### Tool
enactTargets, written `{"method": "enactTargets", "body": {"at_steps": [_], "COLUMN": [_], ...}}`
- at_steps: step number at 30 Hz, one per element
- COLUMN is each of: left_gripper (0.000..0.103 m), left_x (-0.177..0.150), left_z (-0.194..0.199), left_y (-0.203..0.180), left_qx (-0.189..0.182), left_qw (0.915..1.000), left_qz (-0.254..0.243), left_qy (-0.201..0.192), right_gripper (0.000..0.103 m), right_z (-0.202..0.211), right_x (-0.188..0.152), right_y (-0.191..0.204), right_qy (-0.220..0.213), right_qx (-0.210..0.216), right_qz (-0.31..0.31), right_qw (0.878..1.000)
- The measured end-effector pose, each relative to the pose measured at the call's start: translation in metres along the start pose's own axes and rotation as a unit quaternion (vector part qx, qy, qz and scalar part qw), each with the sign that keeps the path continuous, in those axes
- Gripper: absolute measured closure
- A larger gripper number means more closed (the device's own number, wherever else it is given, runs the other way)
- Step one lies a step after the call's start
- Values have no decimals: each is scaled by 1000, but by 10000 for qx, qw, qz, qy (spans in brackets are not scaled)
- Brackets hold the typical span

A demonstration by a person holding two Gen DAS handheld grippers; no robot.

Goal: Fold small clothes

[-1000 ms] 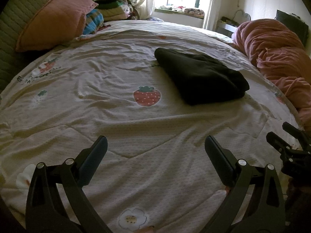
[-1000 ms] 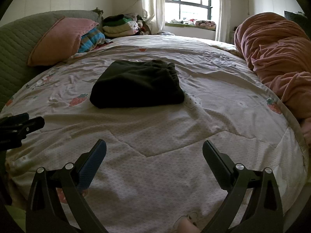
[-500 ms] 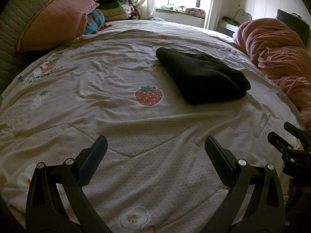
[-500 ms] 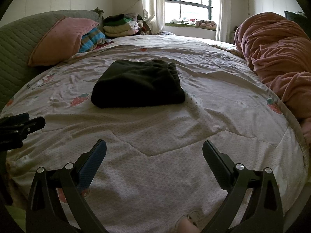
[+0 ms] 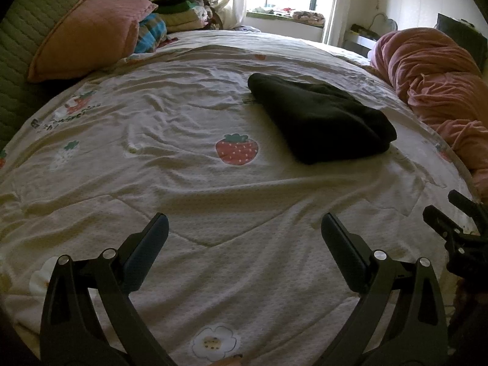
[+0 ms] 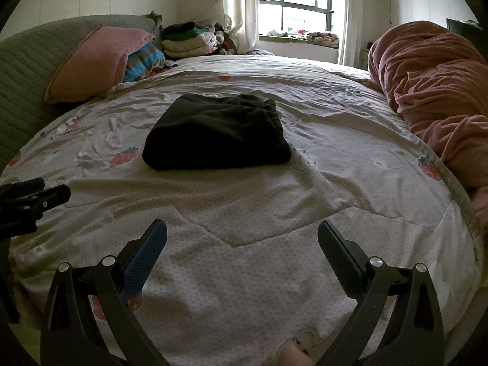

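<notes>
Both claws, left [image 5: 244,228] & right [image 6: 242,235], wide open w/ nothing held, folded black garment [image 6: 215,132] on bed [image 6: 274,213] well ahead.

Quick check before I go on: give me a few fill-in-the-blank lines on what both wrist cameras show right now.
1. The black garment lies ____ on the bed cover.
2. The jaws of both the left gripper and the right gripper are ____.
3. Neither gripper holds ____.
4. The printed fruit beside the garment is a ____.

Missing words: folded; open; anything; strawberry
</notes>
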State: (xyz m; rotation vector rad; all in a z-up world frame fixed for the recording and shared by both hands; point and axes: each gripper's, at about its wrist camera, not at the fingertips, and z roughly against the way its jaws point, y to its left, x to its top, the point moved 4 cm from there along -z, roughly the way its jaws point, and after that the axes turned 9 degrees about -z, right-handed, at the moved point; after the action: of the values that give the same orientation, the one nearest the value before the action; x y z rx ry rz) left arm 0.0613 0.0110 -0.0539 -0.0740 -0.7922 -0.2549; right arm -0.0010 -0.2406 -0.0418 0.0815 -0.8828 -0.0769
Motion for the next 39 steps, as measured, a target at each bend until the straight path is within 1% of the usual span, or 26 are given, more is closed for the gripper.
{"method": "enactTargets", "body": {"at_steps": [19, 22, 24, 26, 29, 30, 31, 32, 33, 34, 36, 37, 38, 39], "left_gripper": [9, 9, 9, 9, 9, 9, 9, 9, 9, 9, 9, 9, 9, 9], "left_x": [-2, -5, -7, -7, -8, -5, -3, 0, 4, 6, 9, 9, 9, 6], "left_z": [-1, -3, -5, -9, -13, -14, -14, -13, -12, -12, -10, -8, -7, -5], "left_y": [-1, -1, 2, 1, 13, 23, 34, 50, 79, 96, 153, 184, 213, 251], "left_qx": [51, -3, 50, 153, 203, 213, 242, 351, 551, 622, 1018, 1257, 1486, 1749], "left_qw": [10000, 9999, 9999, 9996, 9989, 9984, 9981, 9974, 9951, 9940, 9888, 9849, 9801, 9730], "left_qz": [-24, -27, -29, -30, 149, 268, 345, 448, 649, 737, 923, 1009, 1136, 1313], "left_qy": [54, 96, 162, 255, 407, 443, 449, 452, 500, 508, 590, 637, 659, 737], "right_gripper": [5, 5, 5, 5, 5, 5, 5, 5, 5, 5, 5, 5, 5, 5], "right_z": [-1, 0, 2, 6, 16, 21, 28, 36, 44, 60, 82, 100, 111, 124], "right_x": [0, 0, 0, 2, 8, 9, 11, 11, 11, 9, 0, -11, -21, -34], "right_y": [0, -1, -5, -14, -45, -60, -82, -107, -131, -173, -230, -276, -302, -330], "right_qy": [1, -17, -41, -100, -215, -241, -277, -306, -346, -440, -469, -453, -372, -304], "right_qx": [-48, -96, -173, -341, -783, -958, -1228, -1476, -1734, -2222, -2847, -3414, -3764, -4086], "right_qz": [-24, -42, -77, -179, -560, -725, -957, -1187, -1413, -1766, -2260, -2581, -2772, -3051], "right_qw": [10000, 9999, 9998, 9992, 9951, 9925, 9874, 9814, 9740, 9579, 9304, 9027, 8832, 8597]}}
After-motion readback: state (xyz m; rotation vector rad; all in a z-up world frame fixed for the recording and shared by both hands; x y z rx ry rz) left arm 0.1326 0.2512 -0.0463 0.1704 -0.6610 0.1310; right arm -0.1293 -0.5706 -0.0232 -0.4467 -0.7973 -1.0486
